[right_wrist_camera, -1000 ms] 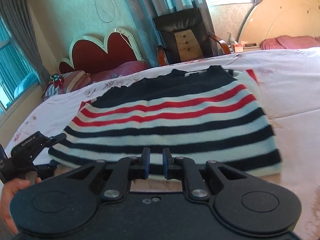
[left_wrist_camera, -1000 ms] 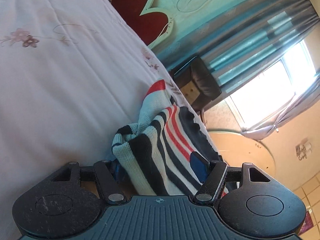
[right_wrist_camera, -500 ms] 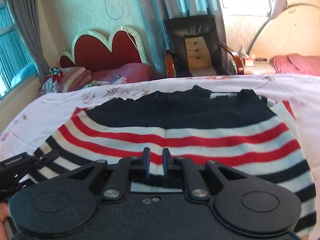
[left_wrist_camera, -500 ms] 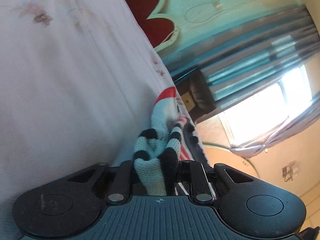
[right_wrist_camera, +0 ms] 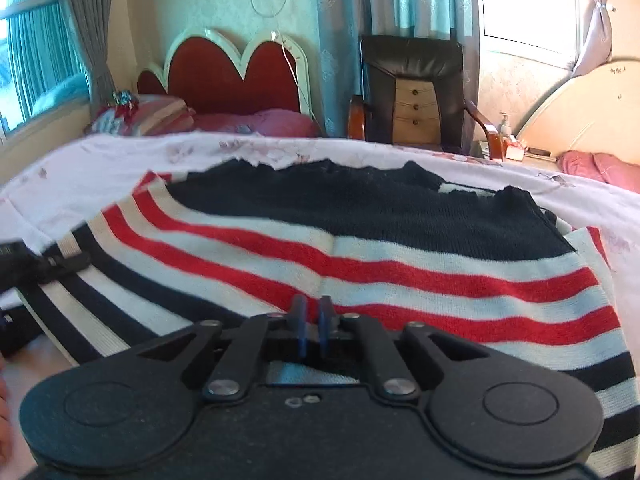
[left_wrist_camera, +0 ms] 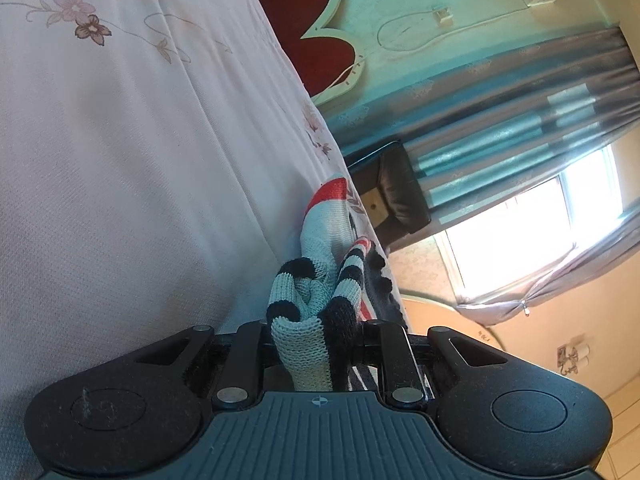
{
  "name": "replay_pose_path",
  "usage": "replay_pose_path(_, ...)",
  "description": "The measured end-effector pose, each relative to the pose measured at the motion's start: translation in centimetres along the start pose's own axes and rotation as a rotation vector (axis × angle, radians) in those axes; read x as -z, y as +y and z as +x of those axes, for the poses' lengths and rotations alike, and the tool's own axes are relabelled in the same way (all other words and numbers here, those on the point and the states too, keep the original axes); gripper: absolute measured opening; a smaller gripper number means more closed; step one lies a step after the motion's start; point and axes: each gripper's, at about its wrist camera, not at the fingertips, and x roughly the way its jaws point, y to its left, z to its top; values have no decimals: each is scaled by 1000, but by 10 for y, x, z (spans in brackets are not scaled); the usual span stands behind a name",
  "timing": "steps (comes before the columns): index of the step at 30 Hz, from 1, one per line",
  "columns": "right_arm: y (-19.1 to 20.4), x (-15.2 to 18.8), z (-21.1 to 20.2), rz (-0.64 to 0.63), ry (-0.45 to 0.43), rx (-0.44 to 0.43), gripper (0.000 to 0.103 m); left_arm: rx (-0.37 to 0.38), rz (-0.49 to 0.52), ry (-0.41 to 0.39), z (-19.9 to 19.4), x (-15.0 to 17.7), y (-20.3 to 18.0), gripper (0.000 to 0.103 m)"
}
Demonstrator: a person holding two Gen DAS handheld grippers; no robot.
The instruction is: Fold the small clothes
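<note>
A small knit sweater [right_wrist_camera: 360,248] with navy, red and pale stripes lies on the white flowered bedsheet [right_wrist_camera: 120,156]. My right gripper [right_wrist_camera: 311,330] is shut on the sweater's near hem, and the cloth is raised toward the camera. My left gripper [left_wrist_camera: 314,332] is shut on a bunched corner of the same sweater [left_wrist_camera: 308,304]; its fingertips are hidden by the cloth. The left gripper also shows at the left edge of the right wrist view [right_wrist_camera: 44,266], at the sweater's left corner.
The bedsheet [left_wrist_camera: 120,160] spreads wide to the left. A red heart-shaped headboard [right_wrist_camera: 236,76] and pink pillows [right_wrist_camera: 256,124] lie beyond the bed. A dark leather armchair [right_wrist_camera: 416,92] stands by teal curtains [right_wrist_camera: 344,40]. A second cream headboard [right_wrist_camera: 592,112] is at right.
My left gripper closed on the sweater's corner, bunching it. My right gripper stayed shut on the hem and lifted it up and forward over the sweater.
</note>
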Motion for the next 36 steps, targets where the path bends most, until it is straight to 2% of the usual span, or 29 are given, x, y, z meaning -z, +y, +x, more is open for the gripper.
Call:
replay_pose_path(1, 1, 1, 4, -19, 28, 22, 1, -3, 5, -2, -1, 1, -1, 20)
replay_pose_path(7, 17, 10, 9, -158, 13, 79, 1, -8, 26, 4, -5, -3, -9, 20)
replay_pose_path(12, 12, 9, 9, -115, 18, 69, 1, 92, 128, 7, -15, -8, -58, 20)
replay_pose_path(15, -3, 7, 9, -2, 26, 22, 1, 168, 224, 48, -12, -5, -107, 20)
replay_pose_path(18, -18, 6, 9, 109, 36, -31, 0, 203, 335, 111, -3, 10, -156, 20)
replay_pose_path(22, -41, 5, 11, 253, 60, -118, 0, 130, 543, 216, 20, 52, -205, 20)
replay_pose_path(24, -71, 6, 9, 441, 68, -201, 0, 87, 585, 286, 35, 74, -214, 20)
replay_pose_path(26, -115, 17, -5, 644, 14, -201, 1, 39, 635, 363, 52, 104, -215, 20)
replay_pose_path(28, -152, 30, -22, 746, -15, -176, 7, -17, 687, 424, 66, 134, -211, 20)
replay_pose_path(30, -182, 40, -35, 823, -14, -226, 20, -41, 753, 414, 68, 154, -210, 20)
replay_pose_path(31, -191, 43, -39, 839, -1, -251, 23, -43, 779, 394, 64, 158, -213, 29)
replay_pose_path(32, -196, 44, -43, 839, 8, -272, 27, -23, 799, 394, 60, 161, -217, 55)
replay_pose_path(33, -200, 44, -47, 837, 11, -282, 30, 15, 800, 413, 54, 163, -223, 70)
replay_pose_path(34, -202, 43, -51, 838, 9, -290, 37, 38, 802, 422, 45, 162, -229, 82)
replay_pose_path(35, -202, 41, -55, 841, 9, -298, 46, 61, 807, 423, 34, 158, -234, 82)
replay_pose_path(36, -201, 39, -58, 842, 5, -309, 47, 88, 803, 413, 21, 151, -238, 82)
